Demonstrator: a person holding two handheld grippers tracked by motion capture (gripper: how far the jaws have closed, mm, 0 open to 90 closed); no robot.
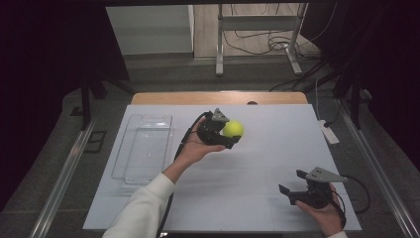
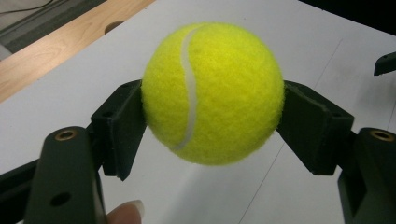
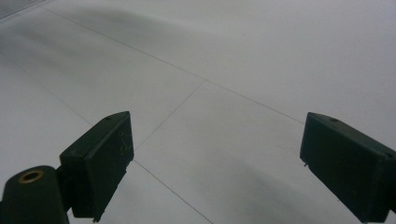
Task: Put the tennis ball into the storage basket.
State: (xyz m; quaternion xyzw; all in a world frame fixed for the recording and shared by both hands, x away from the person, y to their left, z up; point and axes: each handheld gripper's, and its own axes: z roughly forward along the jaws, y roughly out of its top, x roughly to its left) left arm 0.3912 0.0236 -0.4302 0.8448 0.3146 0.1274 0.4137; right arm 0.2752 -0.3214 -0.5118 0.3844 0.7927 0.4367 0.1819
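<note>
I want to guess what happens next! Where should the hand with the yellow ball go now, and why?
Probably a short carry to the person's left, toward the clear tray. The left gripper has its jaws shut on the tennis ball, which is lifted above the white table, and the tray looks empty.

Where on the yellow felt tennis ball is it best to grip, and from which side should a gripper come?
Grip the yellow felt tennis ball across its widest middle, from two opposite sides. It is round, so pads off the middle would likely slip. The left gripper holds it this way: one black pad on each side at mid-height, above the white table.
</note>
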